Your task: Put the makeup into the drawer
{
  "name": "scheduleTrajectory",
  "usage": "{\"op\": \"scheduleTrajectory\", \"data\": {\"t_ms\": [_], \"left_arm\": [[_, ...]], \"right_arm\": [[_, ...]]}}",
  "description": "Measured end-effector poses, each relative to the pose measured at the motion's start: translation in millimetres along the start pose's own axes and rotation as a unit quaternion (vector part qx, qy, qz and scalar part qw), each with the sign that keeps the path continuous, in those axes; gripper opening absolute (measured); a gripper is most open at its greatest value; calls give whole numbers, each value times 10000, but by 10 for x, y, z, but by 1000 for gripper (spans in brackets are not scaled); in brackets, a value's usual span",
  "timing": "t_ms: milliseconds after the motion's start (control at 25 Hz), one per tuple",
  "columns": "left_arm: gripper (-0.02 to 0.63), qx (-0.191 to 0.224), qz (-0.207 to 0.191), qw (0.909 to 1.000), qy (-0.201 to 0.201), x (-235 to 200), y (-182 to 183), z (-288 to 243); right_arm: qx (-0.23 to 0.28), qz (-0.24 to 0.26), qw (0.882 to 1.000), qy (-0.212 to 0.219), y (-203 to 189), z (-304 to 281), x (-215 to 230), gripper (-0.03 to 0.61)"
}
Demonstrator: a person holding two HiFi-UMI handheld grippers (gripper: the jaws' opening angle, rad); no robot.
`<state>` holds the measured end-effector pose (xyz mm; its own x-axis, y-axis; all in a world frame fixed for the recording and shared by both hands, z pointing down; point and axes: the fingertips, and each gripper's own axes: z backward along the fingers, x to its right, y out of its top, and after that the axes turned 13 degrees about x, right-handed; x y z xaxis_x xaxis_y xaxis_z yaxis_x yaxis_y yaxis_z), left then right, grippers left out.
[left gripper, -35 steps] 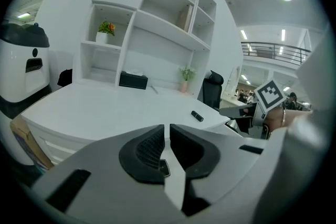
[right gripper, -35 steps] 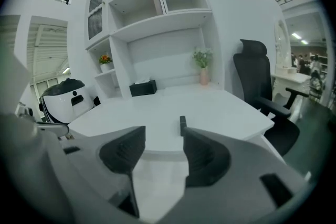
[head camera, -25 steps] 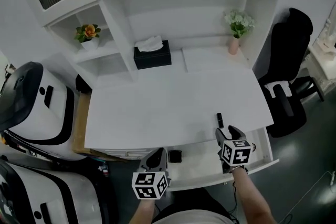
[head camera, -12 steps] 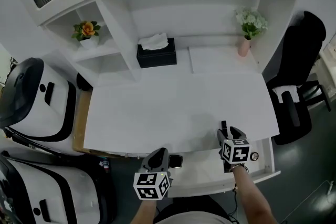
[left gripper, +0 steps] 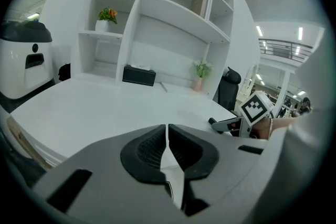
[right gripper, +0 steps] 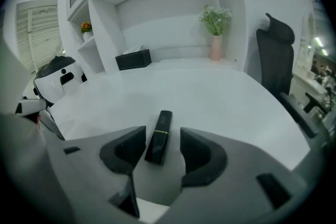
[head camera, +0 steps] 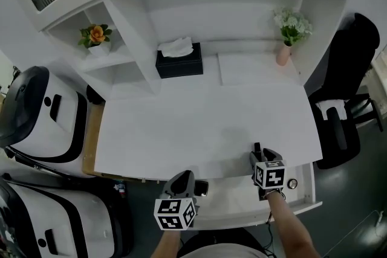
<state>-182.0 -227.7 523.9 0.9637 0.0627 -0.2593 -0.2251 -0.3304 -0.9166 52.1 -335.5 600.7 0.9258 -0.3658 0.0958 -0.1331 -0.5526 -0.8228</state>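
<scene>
A black makeup tube (right gripper: 159, 136) with a gold band lies on the white desk (head camera: 199, 124) near its front edge, also visible in the head view as the tube (head camera: 257, 147). My right gripper (right gripper: 161, 137) is open, one jaw on each side of the tube, and the right gripper (head camera: 261, 156) hovers over the open drawer (head camera: 309, 185). In that drawer lie a dark square compact (head camera: 201, 188) and a small round item (head camera: 292, 183). My left gripper (left gripper: 167, 131) is shut on nothing, and the left gripper (head camera: 184, 177) sits by the drawer's left end.
A black tissue box (head camera: 179, 61) and a pink vase of flowers (head camera: 283, 54) stand at the back of the desk. A potted orange flower (head camera: 92, 36) is on a shelf. A black office chair (head camera: 354, 69) is at right, and white-and-black machines (head camera: 36, 112) at left.
The right gripper has edged forward, so the tube now lies between its jaws. The left gripper has stayed almost where it was. The head view has shifted slightly.
</scene>
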Motion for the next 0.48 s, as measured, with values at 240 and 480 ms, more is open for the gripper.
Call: {"op": "scheduleTrajectory", "data": {"t_ms": [240,480], "left_arm": [[18,-25,-5,10000,45,7,-5,-33],[18,-46,-23,10000,12,53,-30,-61]], "right_arm": [[-59,248,9995,-186,0,-4,7,179],[-28,311,9994,-165,1,-7,-32,156]]}}
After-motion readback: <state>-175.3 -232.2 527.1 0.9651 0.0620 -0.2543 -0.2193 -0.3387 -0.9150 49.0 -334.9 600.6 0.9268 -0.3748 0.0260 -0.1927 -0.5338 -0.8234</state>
